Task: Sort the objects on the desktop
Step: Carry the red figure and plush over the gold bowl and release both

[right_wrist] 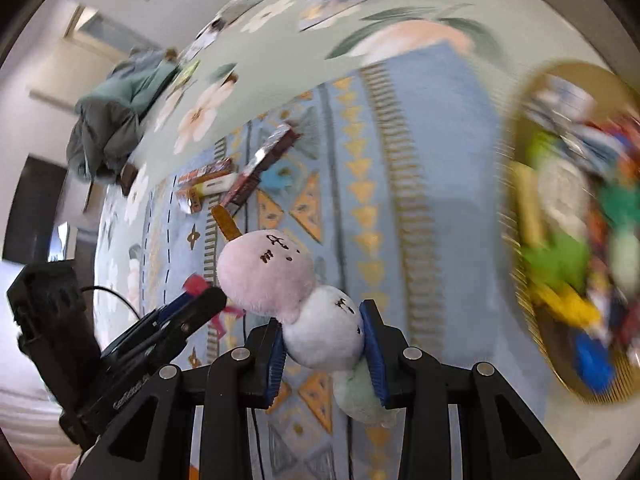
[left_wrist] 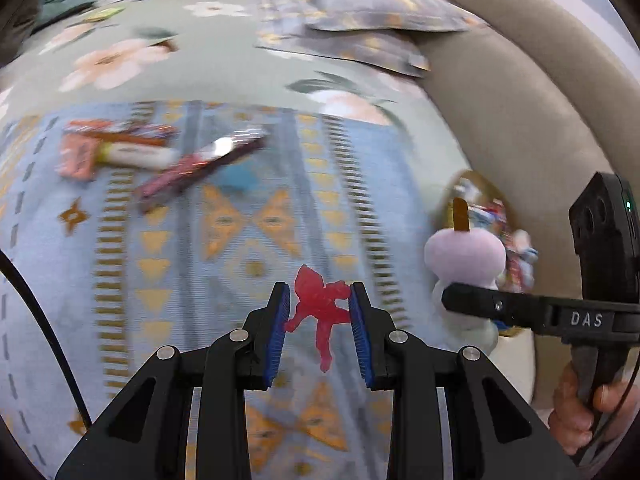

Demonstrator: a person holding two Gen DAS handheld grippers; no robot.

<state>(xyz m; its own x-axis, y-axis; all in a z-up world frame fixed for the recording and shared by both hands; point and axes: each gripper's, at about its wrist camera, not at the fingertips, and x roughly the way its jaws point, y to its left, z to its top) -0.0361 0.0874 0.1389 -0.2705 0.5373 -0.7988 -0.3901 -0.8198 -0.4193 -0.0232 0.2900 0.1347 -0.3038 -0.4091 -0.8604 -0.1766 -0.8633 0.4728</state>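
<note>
My left gripper (left_wrist: 320,312) is shut on a small red translucent figurine (left_wrist: 320,308), held above the blue patterned mat (left_wrist: 248,216). My right gripper (right_wrist: 324,340) is shut on the white middle ball of a plush dango skewer (right_wrist: 320,332), with a pink ball (right_wrist: 264,272) above and a pale green ball (right_wrist: 360,396) below. The plush also shows at the right of the left wrist view (left_wrist: 464,260), held near a round gold-rimmed basket (right_wrist: 520,216) full of colourful items. The left gripper appears in the right wrist view (right_wrist: 200,308).
Snack packets (left_wrist: 120,148), a dark wrapped bar (left_wrist: 200,168) and a blue piece (left_wrist: 240,178) lie on the mat's far left. A floral sheet (left_wrist: 120,60), folded patterned cloth (left_wrist: 360,20) and a beige padded edge (left_wrist: 520,100) lie beyond.
</note>
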